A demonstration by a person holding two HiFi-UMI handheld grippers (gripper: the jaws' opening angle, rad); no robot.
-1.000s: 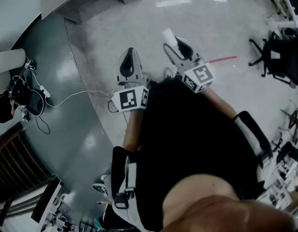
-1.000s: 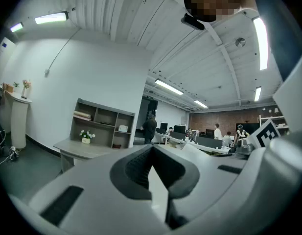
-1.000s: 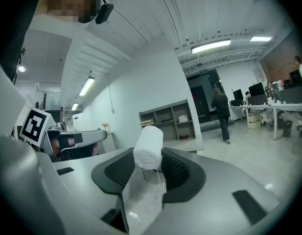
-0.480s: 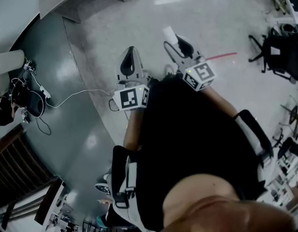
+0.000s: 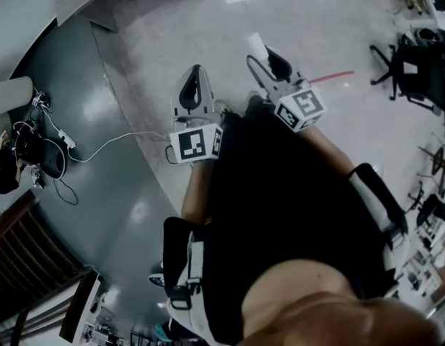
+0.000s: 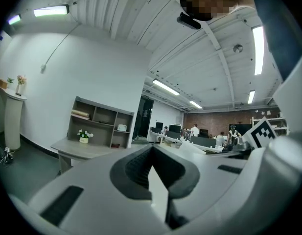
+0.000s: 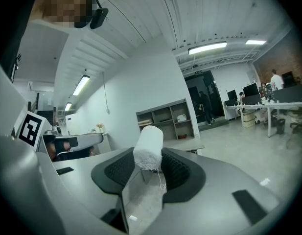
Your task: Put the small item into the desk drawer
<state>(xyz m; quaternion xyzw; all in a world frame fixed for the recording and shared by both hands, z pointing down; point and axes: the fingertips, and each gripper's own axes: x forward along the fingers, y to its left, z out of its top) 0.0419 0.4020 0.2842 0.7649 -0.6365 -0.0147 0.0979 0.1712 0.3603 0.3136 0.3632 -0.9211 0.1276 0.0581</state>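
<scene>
Carrying the small white roll (image 7: 148, 147) clamped upright in the right gripper (image 5: 265, 59), left gripper (image 5: 195, 91) closed on nothing, both raised at the chest, presumably bound for that desk (image 6: 78, 150).

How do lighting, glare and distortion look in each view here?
Head view: dim, a dark shirt fills the lower frame, bright reflections on the glossy floor. Left gripper view: heavy fisheye, black corners, left tongs soft. Right gripper view: same fisheye, white roll crisp.
</scene>
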